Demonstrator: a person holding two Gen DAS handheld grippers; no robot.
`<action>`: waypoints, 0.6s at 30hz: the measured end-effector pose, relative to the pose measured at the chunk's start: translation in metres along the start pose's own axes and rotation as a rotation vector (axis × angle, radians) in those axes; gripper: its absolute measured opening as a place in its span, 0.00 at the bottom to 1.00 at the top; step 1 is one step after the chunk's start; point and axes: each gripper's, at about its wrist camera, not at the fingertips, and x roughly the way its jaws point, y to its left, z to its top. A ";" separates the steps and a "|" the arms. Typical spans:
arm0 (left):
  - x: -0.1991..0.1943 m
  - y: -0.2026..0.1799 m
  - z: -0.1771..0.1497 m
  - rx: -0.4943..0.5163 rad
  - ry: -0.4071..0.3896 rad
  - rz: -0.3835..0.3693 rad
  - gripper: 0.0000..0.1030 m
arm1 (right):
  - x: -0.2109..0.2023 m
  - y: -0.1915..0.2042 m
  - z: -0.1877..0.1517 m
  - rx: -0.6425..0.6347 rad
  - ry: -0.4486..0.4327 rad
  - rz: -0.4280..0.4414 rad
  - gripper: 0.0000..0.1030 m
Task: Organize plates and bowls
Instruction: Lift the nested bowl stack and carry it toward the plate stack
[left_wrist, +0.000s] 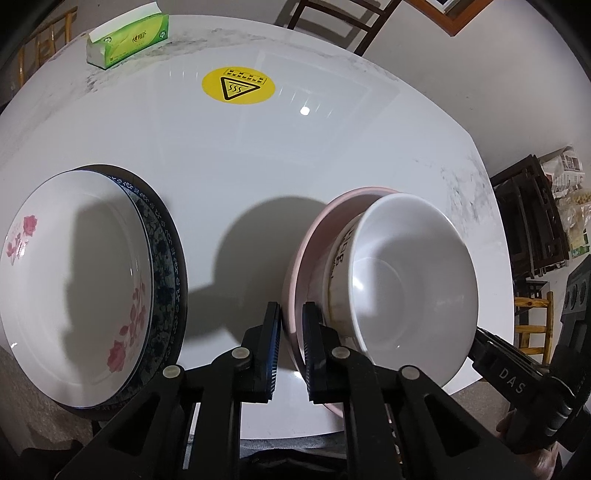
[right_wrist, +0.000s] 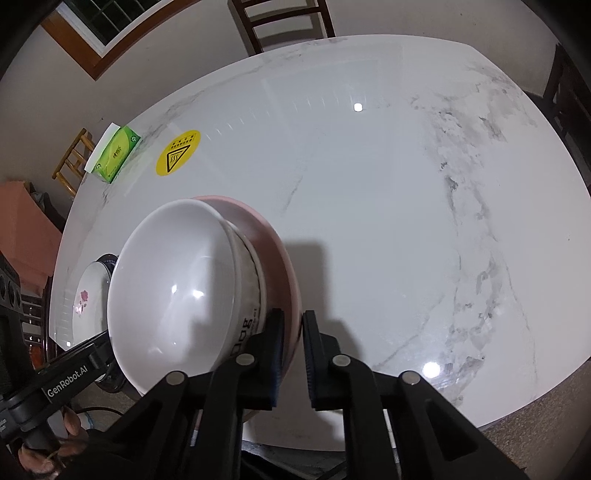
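A pink plate (left_wrist: 314, 236) carries a white bowl (left_wrist: 406, 280) with dark lettering on its side. My left gripper (left_wrist: 292, 325) is shut on the plate's left rim. My right gripper (right_wrist: 293, 332) is shut on the same pink plate (right_wrist: 258, 225) at its right rim, with the white bowl (right_wrist: 177, 284) to its left. A white plate with red flowers (left_wrist: 70, 280) lies stacked in a blue patterned plate (left_wrist: 166, 251) at the left of the marble table (left_wrist: 258, 155). That stack also shows in the right wrist view (right_wrist: 88, 295), behind the bowl.
A green tissue box (left_wrist: 127, 38) stands at the table's far left edge, next to a yellow heat-warning sticker (left_wrist: 238, 85). Dark wooden chairs (right_wrist: 284, 18) stand behind the table. Stacked dark stools and bags (left_wrist: 535, 214) stand at the right.
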 end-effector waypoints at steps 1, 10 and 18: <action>0.000 0.000 0.000 0.001 -0.001 0.000 0.08 | 0.000 0.000 0.000 0.004 -0.003 0.001 0.10; -0.001 -0.002 -0.001 0.010 -0.011 0.007 0.07 | -0.001 -0.004 -0.001 0.022 -0.011 0.014 0.10; 0.000 -0.004 0.000 0.024 -0.019 0.018 0.07 | -0.003 -0.008 -0.003 0.032 -0.019 0.023 0.11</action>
